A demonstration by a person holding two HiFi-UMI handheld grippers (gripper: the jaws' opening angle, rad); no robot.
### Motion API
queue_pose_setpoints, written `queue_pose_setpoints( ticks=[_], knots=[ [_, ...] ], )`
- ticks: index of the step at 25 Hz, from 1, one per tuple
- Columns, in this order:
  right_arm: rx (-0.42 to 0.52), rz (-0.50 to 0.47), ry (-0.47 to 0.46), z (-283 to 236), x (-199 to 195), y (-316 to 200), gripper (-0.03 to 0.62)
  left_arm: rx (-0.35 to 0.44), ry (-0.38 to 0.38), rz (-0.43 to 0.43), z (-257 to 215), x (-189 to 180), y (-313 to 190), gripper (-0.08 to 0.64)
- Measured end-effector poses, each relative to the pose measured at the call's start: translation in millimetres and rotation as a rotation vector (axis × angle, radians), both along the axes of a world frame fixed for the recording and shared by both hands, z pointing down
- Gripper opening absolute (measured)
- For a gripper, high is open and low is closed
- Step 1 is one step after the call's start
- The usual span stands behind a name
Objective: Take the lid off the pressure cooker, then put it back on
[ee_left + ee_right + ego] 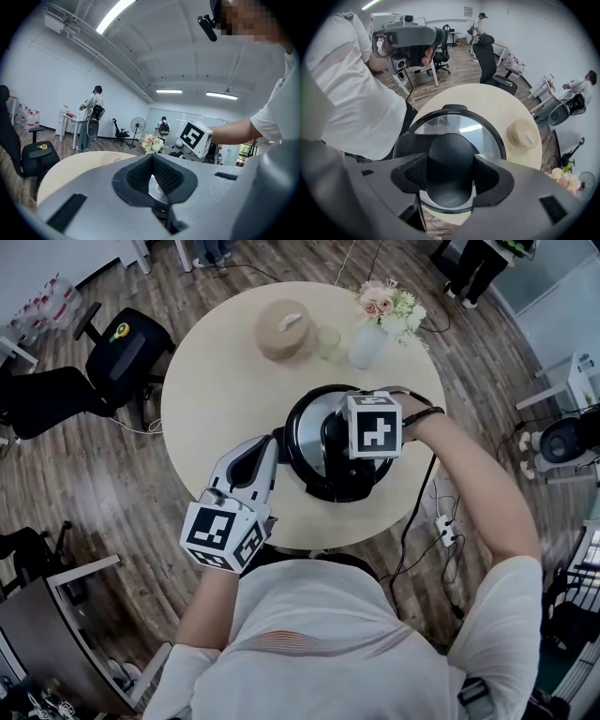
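Note:
The pressure cooker point(314, 460) stands black on the round table point(211, 395), with its shiny lid point(307, 432) on top. My right gripper point(354, 442) points straight down over it. In the right gripper view the lid point(461, 124) fills the middle, and my right gripper point(451, 174) is shut on its black knob point(450, 157), one pad on each side. My left gripper point(273, 444) lies level, shut, its tips at the cooker's left edge. In the left gripper view the left gripper point(152, 159) shows closed jaws, with a sliver of shiny lid point(157, 187) behind them.
Behind the cooker stand a round beige container point(284, 329), a small glass point(328, 341) and a vase of flowers point(375, 324). A black office chair point(122, 352) is left of the table. A power strip point(445, 531) and cables lie on the floor at the right.

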State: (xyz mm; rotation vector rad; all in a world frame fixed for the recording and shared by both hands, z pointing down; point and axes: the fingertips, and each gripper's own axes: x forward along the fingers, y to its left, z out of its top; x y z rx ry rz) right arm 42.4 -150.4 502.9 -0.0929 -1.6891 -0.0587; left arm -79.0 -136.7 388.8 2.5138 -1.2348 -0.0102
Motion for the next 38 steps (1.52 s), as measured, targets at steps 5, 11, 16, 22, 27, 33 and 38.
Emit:
queue_pose_setpoints(
  ticks=[5, 11, 16, 22, 27, 33, 38],
  knots=[
    [0.016, 0.037, -0.049, -1, -1, 0, 0.282, 0.001, -0.003, 0.003, 0, 4, 0, 0.005],
    [0.026, 0.081, -0.069, -10, 9, -2, 0.285, 0.012, -0.006, 0.003, -7, 6, -3, 0.006],
    [0.117, 0.273, -0.348, -63, 0, -15, 0.288, 0.023, -0.014, 0.004, -10, 8, -6, 0.006],
    [0.346, 0.630, -0.793, -134, 6, -37, 0.243, 0.054, -0.028, 0.000, -23, 11, -16, 0.006],
    [0.575, 0.841, -0.988, -166, 37, -31, 0.109, 0.104, -0.068, -0.016, -40, 15, -26, 0.005],
    [0.685, 1.095, -1.174, -177, 85, -13, 0.003, 0.146, -0.107, -0.022, -61, 24, -34, 0.005],
    [0.787, 1.203, -1.224, -180, 121, 1, 0.002, 0.155, -0.118, -0.008, -65, 39, -27, 0.006]
  ],
)
